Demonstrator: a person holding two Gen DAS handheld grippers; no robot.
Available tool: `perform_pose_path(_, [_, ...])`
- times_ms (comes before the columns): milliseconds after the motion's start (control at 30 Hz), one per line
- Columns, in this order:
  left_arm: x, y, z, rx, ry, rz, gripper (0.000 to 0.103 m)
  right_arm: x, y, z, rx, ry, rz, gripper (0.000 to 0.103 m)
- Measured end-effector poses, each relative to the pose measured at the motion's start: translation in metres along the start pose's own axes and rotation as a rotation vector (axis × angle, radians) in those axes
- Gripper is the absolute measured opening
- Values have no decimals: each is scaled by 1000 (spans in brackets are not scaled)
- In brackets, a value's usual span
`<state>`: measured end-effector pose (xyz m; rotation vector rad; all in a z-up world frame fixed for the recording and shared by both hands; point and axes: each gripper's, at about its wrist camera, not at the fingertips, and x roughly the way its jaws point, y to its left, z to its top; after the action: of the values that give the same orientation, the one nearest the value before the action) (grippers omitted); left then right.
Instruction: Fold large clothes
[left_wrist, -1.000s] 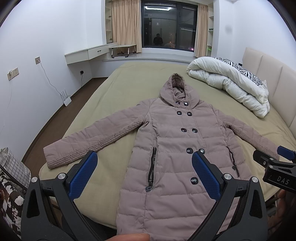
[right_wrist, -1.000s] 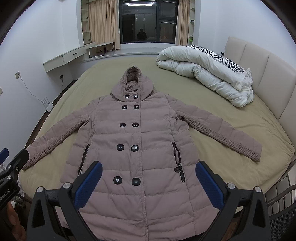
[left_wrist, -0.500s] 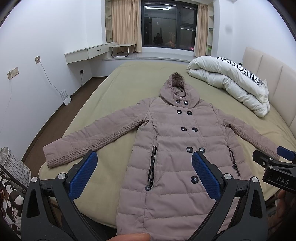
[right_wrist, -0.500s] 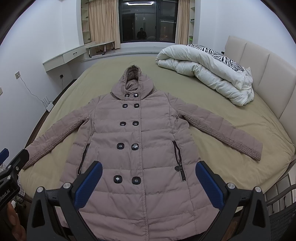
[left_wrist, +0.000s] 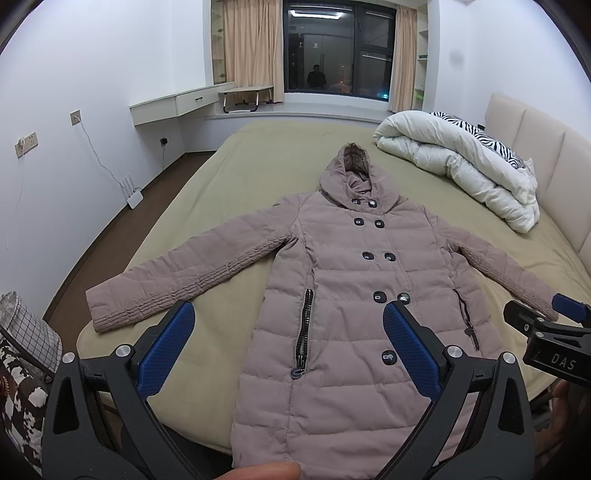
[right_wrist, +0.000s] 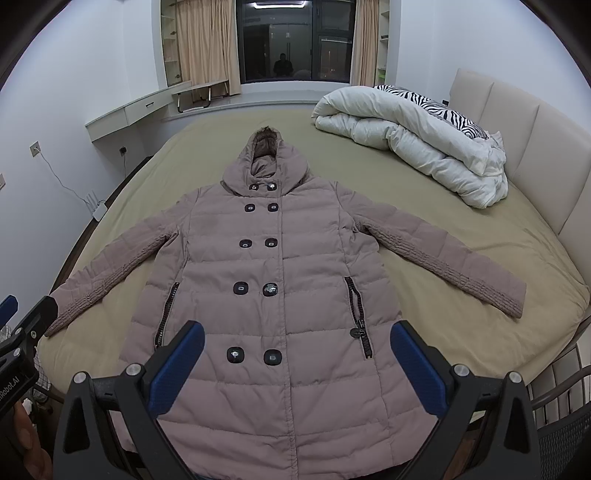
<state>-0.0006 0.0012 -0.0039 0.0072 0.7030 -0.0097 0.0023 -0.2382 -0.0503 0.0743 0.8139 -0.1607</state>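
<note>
A bedroom with a dark window holds a wide bed (right_wrist: 480, 266), and on its sheet a puffy hooded coat (right_wrist: 280, 295) lies flat, front up, sleeves spread, hem at the near edge. It looks soft, bulky and light, likely slippery, so a cuff or hem corner seems the best hold. Left gripper (left_wrist: 288, 350) and right gripper (right_wrist: 295, 365) hover above the hem, jaws wide apart and empty; a rolled duvet (right_wrist: 413, 136) lies beyond the coat's shoulder.

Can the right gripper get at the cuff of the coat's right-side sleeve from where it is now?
Probably yes. The right gripper hangs open over the hem, and the sleeve cuff lies flat on the bed, nothing on it or between.
</note>
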Motion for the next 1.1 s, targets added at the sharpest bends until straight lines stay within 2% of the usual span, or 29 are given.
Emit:
perform_pose_path(300, [3,-1,-12,6,6,9,103,-4,0,6,1,3,0,103])
perform_pose_path(333, [16,-4,-17,6,9,8,103,2,-2,2,2,4,0,103])
perform_pose_path(500, [30,-7,-19,-38,58,-46,103,13,-9,-2,34,11,12,103])
perform_pose_path(600, [46,-11,-26,-30,77,-50,103,30,-43,-6,124,23,40,103])
perform_pose_path(667, [62,-17,-31,-1,121,-51,103,40,-74,-7,217,14,66,103])
perform_pose_path(733, [81,-18,-32,-4,156,-86,103,56,-119,-17,348,-3,83,103])
perform_pose_path(833, [106,-26,-35,18,185,-54,103,82,-192,-36,546,-1,58,102])
perform_pose_path(867, [115,-29,-35,25,189,-67,103,91,-217,-41,623,-7,59,102])
perform_pose_path(1000, [150,-45,-36,73,167,-100,103,128,-318,-76,963,-22,94,92])
perform_pose_path(1033, [159,-51,-36,95,185,-98,103,137,-336,-80,1016,-29,106,88])
perform_pose_path(1100, [183,-62,-35,102,279,-93,103,151,-370,-92,1112,-50,111,85])
